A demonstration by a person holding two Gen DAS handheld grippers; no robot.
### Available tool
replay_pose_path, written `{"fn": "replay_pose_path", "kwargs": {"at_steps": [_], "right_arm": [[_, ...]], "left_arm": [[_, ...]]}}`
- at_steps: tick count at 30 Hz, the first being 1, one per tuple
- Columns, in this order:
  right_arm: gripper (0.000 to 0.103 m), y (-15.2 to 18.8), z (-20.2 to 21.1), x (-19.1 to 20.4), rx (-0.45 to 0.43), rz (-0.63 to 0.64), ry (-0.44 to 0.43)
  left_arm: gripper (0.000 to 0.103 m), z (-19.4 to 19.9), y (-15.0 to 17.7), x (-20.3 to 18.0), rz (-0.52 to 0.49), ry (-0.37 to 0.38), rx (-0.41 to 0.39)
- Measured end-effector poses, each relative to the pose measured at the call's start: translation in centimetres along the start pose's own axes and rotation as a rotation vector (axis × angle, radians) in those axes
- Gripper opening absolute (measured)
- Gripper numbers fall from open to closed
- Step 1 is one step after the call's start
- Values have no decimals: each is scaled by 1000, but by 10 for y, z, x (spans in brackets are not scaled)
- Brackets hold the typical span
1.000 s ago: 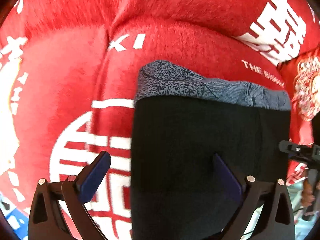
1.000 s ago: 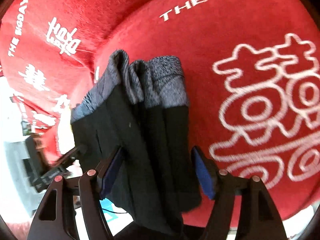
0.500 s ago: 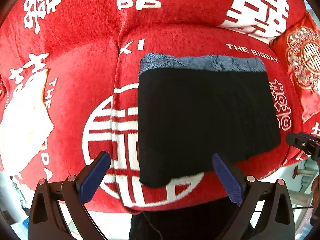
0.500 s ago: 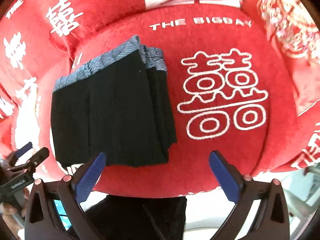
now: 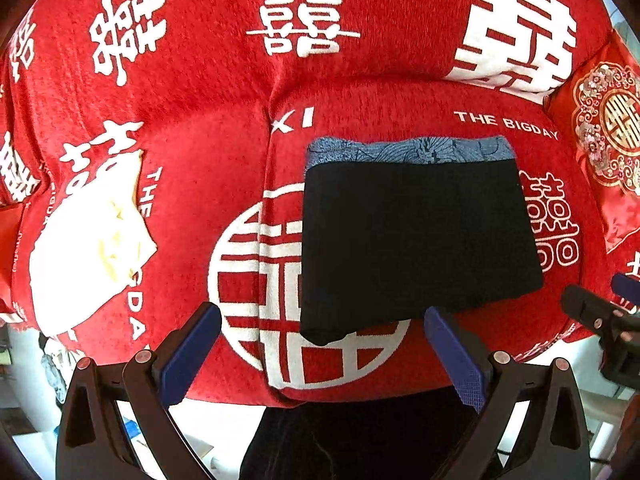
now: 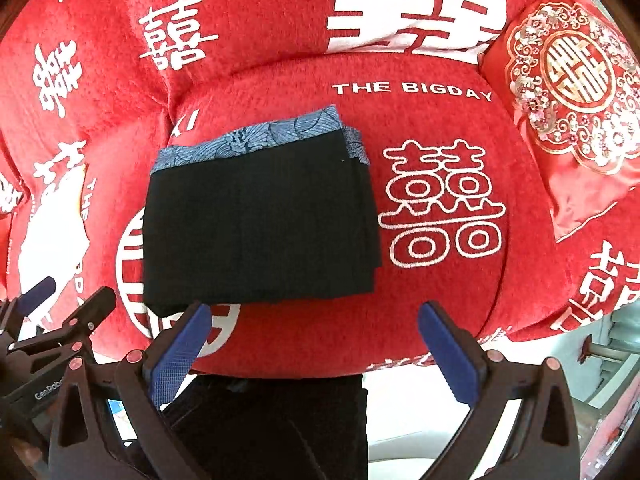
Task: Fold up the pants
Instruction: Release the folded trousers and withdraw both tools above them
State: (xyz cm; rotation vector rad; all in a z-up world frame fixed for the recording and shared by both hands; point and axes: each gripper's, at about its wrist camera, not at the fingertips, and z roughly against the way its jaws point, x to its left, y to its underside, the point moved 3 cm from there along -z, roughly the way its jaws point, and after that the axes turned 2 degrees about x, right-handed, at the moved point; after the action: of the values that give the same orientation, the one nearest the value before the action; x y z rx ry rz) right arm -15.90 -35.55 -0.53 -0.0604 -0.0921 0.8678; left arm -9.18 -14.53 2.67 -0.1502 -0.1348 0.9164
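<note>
Counts: one pair of black pants [image 5: 416,240], folded into a flat rectangular stack. One red sofa cover [image 5: 200,152] with white double-happiness characters and "THE BIGDAY" text. One red satin cushion [image 6: 568,92] with gold embroidery. One white cloth [image 5: 88,248]. Two grippers.

Pants lie on the seat of the sofa cover, centre of the left wrist view, with the blue-grey patterned waistband [image 5: 408,150] along the 12 o'clock edge. In the right wrist view the stack [image 6: 256,224] sits at about 10 o'clock from frame centre, layered edges visible on its 3 o'clock side. It partly covers a white circular emblem [image 5: 256,280] on the seat. Nothing touches the pants.

Cushion is at 2 o'clock in the right wrist view, propped against the backrest, well apart from the pants. White cloth is at 9 o'clock in the left wrist view, on the neighbouring seat.

Left gripper [image 5: 322,350]: tongs wide apart, nothing between them, held off the front edge of the seat at 6 o'clock, pointed at the pants.

Right gripper [image 6: 314,346]: tongs wide apart, holding nothing, same pose at 6 o'clock. Each gripper shows in the other's view: right at 4 o'clock, left at 8 o'clock.
</note>
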Motion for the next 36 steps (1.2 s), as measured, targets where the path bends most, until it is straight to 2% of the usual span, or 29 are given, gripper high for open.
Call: {"fn": "replay_pose_path", "kwargs": {"at_steps": [6,20,36], "right_arm": [[103,4,12,3,10,-16,4],[103,-3,29,-5,48,53,30],[103,-2,35,-3,39,70,45]], "left_arm": [[102,17,2,-1,7,-7,-8],[102,35,6,-17,54,-25,33],[102,39,5,-23,19,-58,28]]}}
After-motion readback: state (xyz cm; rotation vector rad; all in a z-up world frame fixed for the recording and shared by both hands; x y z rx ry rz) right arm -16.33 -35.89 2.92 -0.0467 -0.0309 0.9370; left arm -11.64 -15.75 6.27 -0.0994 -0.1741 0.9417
